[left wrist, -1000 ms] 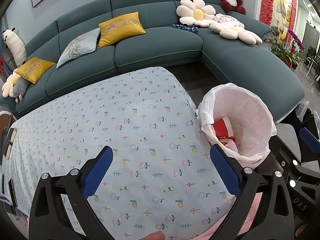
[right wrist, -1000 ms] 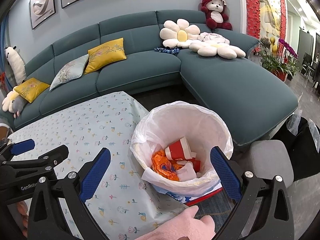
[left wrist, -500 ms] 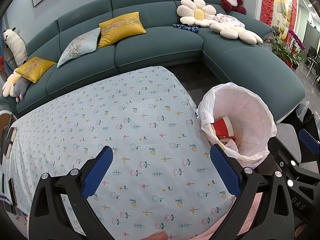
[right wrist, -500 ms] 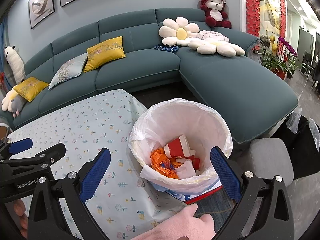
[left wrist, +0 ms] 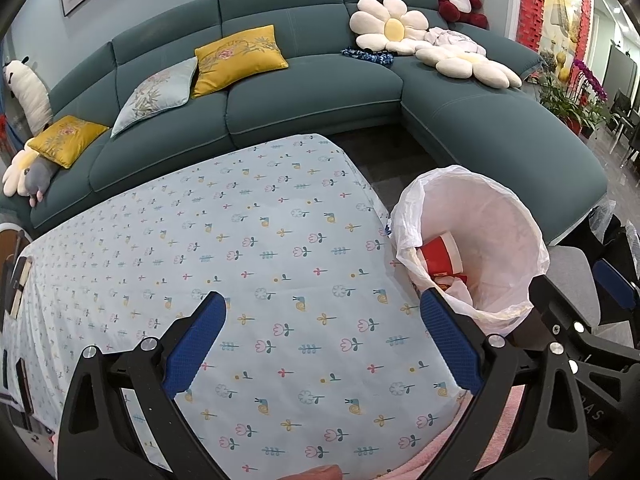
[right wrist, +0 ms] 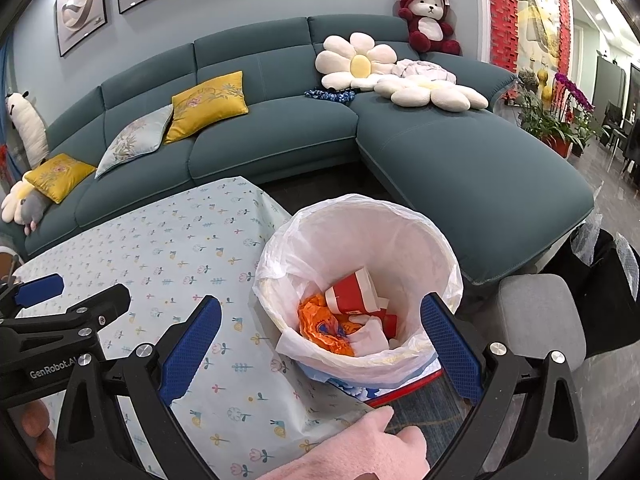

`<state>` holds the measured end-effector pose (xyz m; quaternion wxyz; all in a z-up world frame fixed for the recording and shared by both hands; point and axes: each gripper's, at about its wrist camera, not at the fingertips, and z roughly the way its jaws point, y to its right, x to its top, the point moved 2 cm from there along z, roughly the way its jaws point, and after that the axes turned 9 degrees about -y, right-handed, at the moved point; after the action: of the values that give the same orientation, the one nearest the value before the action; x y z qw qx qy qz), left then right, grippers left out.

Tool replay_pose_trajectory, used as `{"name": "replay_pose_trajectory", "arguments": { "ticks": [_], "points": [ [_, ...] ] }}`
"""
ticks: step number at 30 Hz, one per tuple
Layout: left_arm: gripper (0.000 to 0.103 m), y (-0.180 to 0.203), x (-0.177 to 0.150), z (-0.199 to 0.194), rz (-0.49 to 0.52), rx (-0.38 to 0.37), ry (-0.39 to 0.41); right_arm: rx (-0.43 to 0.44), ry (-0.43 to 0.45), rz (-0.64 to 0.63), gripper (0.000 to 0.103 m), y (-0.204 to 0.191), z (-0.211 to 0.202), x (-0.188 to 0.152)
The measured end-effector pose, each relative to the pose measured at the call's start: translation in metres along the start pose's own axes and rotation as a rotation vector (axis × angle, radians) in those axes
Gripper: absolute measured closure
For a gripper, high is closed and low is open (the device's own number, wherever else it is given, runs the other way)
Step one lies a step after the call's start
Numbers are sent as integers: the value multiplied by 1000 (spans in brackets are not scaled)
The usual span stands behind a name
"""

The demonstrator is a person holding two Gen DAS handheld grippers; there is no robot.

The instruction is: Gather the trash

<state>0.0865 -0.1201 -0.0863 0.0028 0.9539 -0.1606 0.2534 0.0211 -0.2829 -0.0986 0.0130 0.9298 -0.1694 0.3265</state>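
A bin lined with a white plastic bag [right wrist: 400, 224] stands on the floor off the table's right corner; it also shows in the left wrist view [left wrist: 496, 208]. Inside lie a red paper cup [right wrist: 352, 292], orange wrapper [right wrist: 320, 324] and white paper [right wrist: 372, 336]. My right gripper [right wrist: 320, 320] is open and empty, hovering above the bin. My left gripper [left wrist: 320, 320] is open and empty above the table with a floral cloth [left wrist: 240, 248], left of the bin. The red cup [left wrist: 440, 256] shows there too.
A teal corner sofa [left wrist: 312, 96] with yellow cushions and flower pillows runs behind the table. A grey stool [right wrist: 536, 316] stands right of the bin. Potted flowers [right wrist: 560, 120] stand at the far right.
The right gripper has drawn back and up slightly, so the bin sits a bit lower and more central. The left gripper has hardly moved.
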Motion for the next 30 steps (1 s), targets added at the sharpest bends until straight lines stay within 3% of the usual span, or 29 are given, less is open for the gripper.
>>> {"name": "replay_pose_trajectory", "arguments": {
  "ticks": [30],
  "points": [
    [10,2,0,1,3,32,7,-3,-11,6,7,3,3,-3]
  ]
}}
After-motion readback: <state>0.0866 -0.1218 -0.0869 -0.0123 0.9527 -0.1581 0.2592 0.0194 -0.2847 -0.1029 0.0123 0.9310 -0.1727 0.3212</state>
